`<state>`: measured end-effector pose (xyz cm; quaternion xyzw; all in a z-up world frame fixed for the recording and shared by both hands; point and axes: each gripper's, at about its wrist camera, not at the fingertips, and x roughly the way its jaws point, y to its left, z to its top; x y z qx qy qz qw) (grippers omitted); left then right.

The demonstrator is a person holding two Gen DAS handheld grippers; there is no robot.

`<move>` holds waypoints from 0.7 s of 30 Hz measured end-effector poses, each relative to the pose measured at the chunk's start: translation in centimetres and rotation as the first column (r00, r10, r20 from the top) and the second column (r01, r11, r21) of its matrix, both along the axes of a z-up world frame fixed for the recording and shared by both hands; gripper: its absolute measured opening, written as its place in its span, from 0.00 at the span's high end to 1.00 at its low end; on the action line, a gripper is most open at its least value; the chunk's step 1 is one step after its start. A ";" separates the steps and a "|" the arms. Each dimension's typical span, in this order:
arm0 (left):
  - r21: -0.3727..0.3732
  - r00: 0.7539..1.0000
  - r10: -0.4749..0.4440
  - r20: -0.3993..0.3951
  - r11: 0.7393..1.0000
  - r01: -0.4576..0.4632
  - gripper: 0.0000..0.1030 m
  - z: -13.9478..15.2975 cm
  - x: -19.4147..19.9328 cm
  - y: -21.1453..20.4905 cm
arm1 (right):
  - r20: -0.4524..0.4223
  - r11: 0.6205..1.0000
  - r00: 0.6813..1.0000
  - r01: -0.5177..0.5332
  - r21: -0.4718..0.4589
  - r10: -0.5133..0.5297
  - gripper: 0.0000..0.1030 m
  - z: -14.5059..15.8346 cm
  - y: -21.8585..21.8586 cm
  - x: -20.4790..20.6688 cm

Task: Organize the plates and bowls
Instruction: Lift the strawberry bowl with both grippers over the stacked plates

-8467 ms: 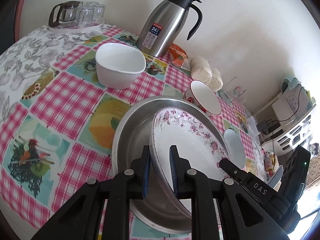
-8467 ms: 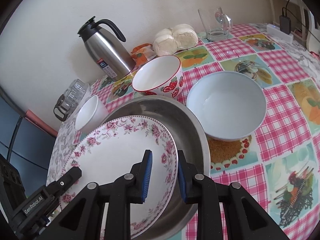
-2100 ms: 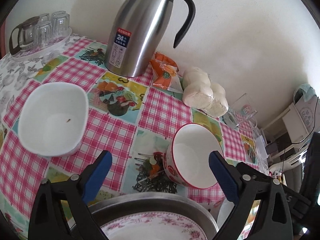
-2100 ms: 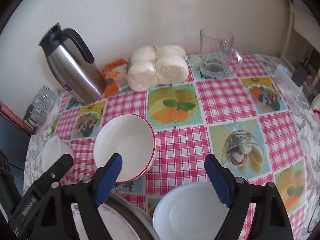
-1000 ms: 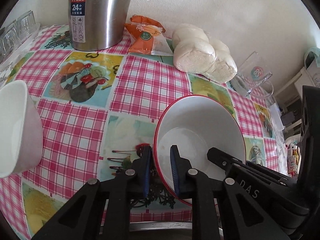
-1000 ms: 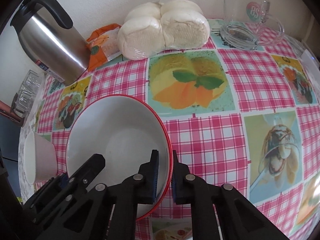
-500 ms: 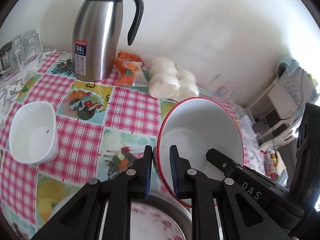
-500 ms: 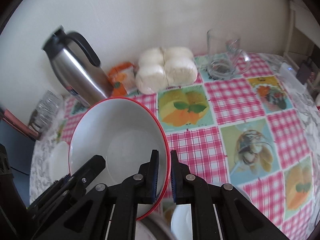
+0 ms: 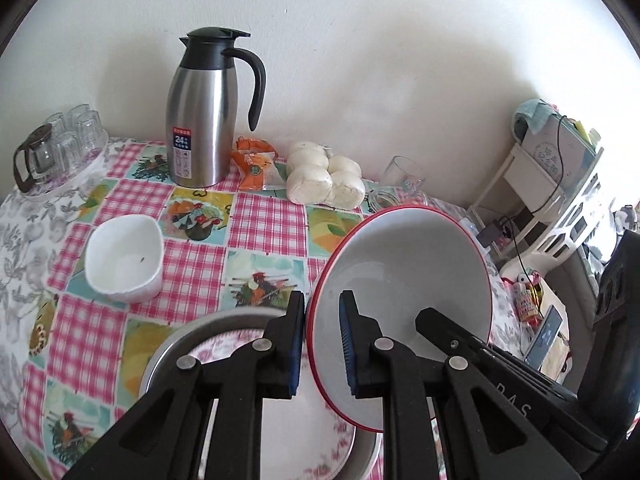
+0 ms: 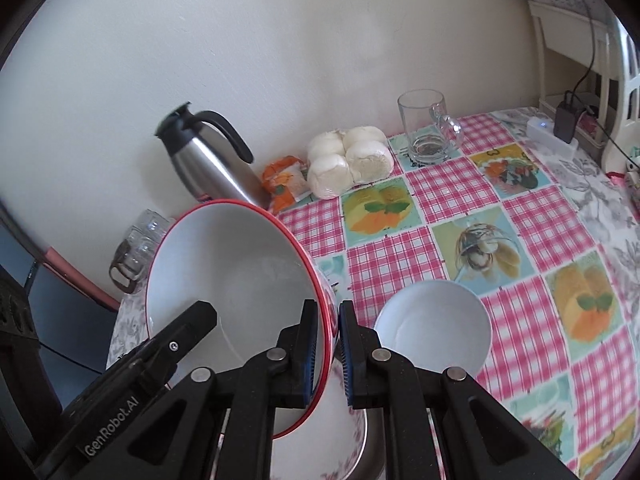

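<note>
Left wrist view: your left gripper [image 9: 321,340] is clamped on the near rim of the red-rimmed bowl [image 9: 404,280]; the bowl's tilted, up off the cloth, over the floral plate [image 9: 304,432] in the steel pan [image 9: 192,332]; your right gripper [image 10: 329,354] pinches the opposite rim; pale bowl [image 10: 434,328] sits just beside it; white bowl [image 9: 124,258] well left.

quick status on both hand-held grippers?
Left hand-held gripper: closed on the red-rimmed bowl, at its rim.
Right hand-held gripper: closed on the opposite rim of that bowl.
</note>
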<state>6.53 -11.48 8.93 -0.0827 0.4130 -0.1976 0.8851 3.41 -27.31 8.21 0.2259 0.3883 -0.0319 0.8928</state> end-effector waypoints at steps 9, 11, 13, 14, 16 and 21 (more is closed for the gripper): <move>-0.026 0.999 0.019 -0.029 0.999 -0.020 0.83 -1.2 -3.1 1.9 | 0.040 1.000 0.999 -0.008 -0.003 0.009 0.88 -0.4 1.6 -4.1; -0.033 0.999 0.037 -0.039 0.999 -0.038 0.83 -1.6 -3.4 2.4 | 0.044 1.000 0.999 -0.017 0.005 0.016 0.88 -0.9 1.8 -4.5; -0.030 0.997 0.054 -0.050 0.998 -0.056 0.83 -2.1 -3.6 2.8 | 0.038 0.999 0.999 -0.030 0.010 0.030 0.88 -1.5 2.3 -4.7; -0.032 0.996 0.065 -0.060 0.997 -0.067 0.83 -2.5 -3.7 3.1 | 0.029 0.999 0.999 -0.035 0.019 0.034 0.88 -1.9 2.4 -4.7; -0.035 0.994 0.075 -0.076 0.996 -0.078 0.83 -2.9 -3.7 3.6 | 0.010 0.999 0.999 -0.045 0.024 0.045 0.88 -2.6 2.9 -4.6; -0.036 0.989 0.105 -0.102 0.993 -0.110 0.83 -3.8 -4.0 4.8 | -0.019 0.997 0.998 -0.062 0.048 0.063 0.88 -3.9 3.7 -4.6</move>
